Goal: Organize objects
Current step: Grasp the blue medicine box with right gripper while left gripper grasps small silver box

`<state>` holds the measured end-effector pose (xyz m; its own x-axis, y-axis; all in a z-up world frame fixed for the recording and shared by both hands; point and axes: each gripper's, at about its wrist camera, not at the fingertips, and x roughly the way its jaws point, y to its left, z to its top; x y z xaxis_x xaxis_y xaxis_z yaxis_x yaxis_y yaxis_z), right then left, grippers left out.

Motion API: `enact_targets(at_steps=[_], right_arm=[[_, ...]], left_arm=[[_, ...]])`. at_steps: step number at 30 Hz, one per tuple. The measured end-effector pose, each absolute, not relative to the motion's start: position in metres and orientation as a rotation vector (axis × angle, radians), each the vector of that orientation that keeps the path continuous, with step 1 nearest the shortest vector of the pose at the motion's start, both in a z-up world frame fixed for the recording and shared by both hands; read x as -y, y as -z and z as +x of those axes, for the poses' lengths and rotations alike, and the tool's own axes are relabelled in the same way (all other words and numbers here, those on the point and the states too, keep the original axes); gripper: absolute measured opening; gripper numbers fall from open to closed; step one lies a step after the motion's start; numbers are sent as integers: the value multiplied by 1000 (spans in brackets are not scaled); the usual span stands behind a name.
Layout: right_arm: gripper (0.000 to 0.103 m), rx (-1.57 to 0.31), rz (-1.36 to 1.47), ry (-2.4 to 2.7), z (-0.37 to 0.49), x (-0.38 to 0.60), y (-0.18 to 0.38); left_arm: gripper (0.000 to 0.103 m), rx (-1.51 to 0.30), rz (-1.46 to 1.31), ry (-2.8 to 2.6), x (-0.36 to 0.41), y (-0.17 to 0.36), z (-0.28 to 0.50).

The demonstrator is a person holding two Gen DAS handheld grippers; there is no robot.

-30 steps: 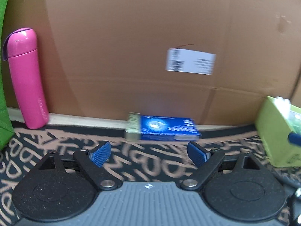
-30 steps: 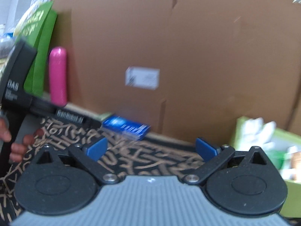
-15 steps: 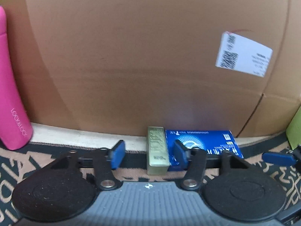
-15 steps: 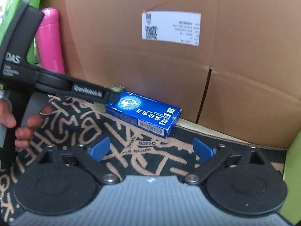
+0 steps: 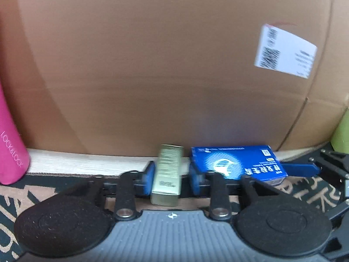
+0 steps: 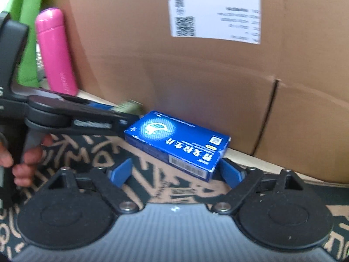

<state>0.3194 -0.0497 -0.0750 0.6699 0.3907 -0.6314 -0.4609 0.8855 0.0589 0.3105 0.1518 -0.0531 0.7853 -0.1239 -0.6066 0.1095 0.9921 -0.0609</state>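
Note:
A small gold box (image 5: 167, 173) lies on the patterned mat by the cardboard wall. My left gripper (image 5: 171, 178) straddles it, its blue pads close on both sides; the left pad touches it and a thin gap shows on the right. A flat blue medicine box (image 5: 237, 163) lies just right of it, also in the right wrist view (image 6: 177, 142). My right gripper (image 6: 176, 171) is open, its blue fingers on either side of the blue box's near end. The left gripper (image 6: 122, 113) shows in the right wrist view, with the gold box (image 6: 128, 107) blurred at its tip.
A large cardboard box (image 5: 174, 65) with a white label (image 6: 214, 17) forms the back wall. A pink bottle (image 6: 56, 52) stands at the left, with green material (image 6: 28, 32) behind it. A green box (image 5: 341, 131) is at the right edge.
My left gripper's fingers have narrowed around the gold box. My right gripper has moved forward until its open fingers flank the blue box's near end.

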Motion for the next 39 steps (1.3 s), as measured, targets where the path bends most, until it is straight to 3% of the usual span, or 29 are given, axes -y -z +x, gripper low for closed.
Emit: enact_targets(at_steps=[12, 15, 21, 23, 25, 31, 39], right_arm=[[90, -579, -239, -695, 211, 53, 45], [92, -531, -273, -593, 225, 58, 37], [94, -672, -154, -548, 274, 63, 50], [86, -683, -155, -521, 275, 59, 55], [59, -710, -114, -506, 275, 63, 59], [59, -714, -78, -408, 247, 85, 55], [59, -709, -46, -310, 164, 123, 57]], left_arm=[[22, -663, -34, 138, -153, 49, 277], [22, -678, -36, 124, -147, 47, 282], [23, -688, -11, 107, -142, 48, 292], [23, -689, -4, 99, -138, 46, 292], [23, -693, 4, 98, -136, 45, 292], [23, -685, 18, 120, -135, 45, 282], [23, -706, 38, 257, -112, 43, 200]])
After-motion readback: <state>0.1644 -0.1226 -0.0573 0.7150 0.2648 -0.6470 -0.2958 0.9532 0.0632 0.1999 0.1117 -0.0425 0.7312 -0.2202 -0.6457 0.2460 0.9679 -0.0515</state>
